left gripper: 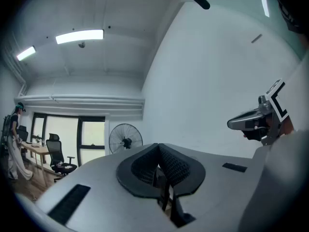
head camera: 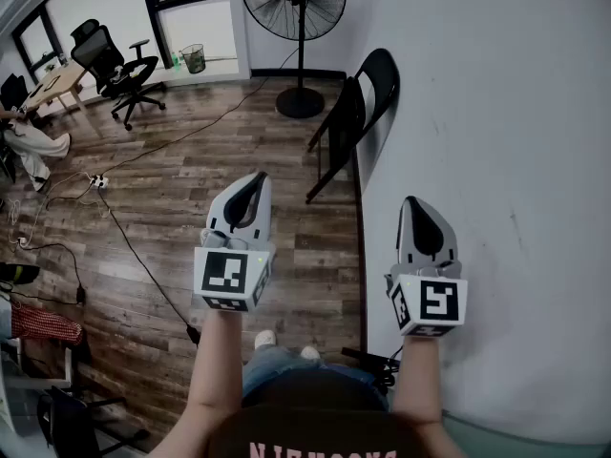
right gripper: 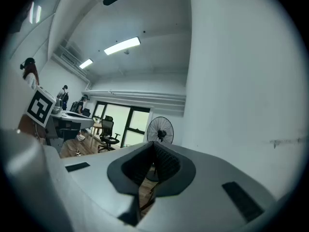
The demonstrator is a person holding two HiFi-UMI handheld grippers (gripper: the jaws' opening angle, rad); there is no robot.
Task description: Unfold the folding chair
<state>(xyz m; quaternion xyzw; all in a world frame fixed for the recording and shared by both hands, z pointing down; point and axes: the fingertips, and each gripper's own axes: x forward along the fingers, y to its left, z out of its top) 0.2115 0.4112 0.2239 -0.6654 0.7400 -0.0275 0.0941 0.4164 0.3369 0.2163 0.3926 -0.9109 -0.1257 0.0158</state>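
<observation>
Folding chair (head camera: 355, 122): black, folded flat, leaning against the white wall (head camera: 496, 113), feet on the wood floor (head camera: 191, 208) at the wall base. Not unfolded yet.

Both tools are held up in front of the person, well short of the chair and touching nothing.
- Left tool (head camera: 254, 185): jaws together, ribbed pads meeting, nothing between them. Out over the floor, to the left of the chair.
- Right tool (head camera: 417, 208): jaws together, also empty. Close alongside the wall.
- The 2 tools sit side by side, apart from each other. The left gripper view shows the right tool at its right edge.

Around it:
- Pedestal fan (head camera: 294, 8) stands just beyond the chair, near the same wall, and shows past the jaws in both gripper views.
- Black office chair (head camera: 116, 60) and a wooden worktop (head camera: 57, 82) far left, by the windows.
- Bin (head camera: 195, 58) under the window.
- Cables (head camera: 124, 237) run across the floor.
</observation>
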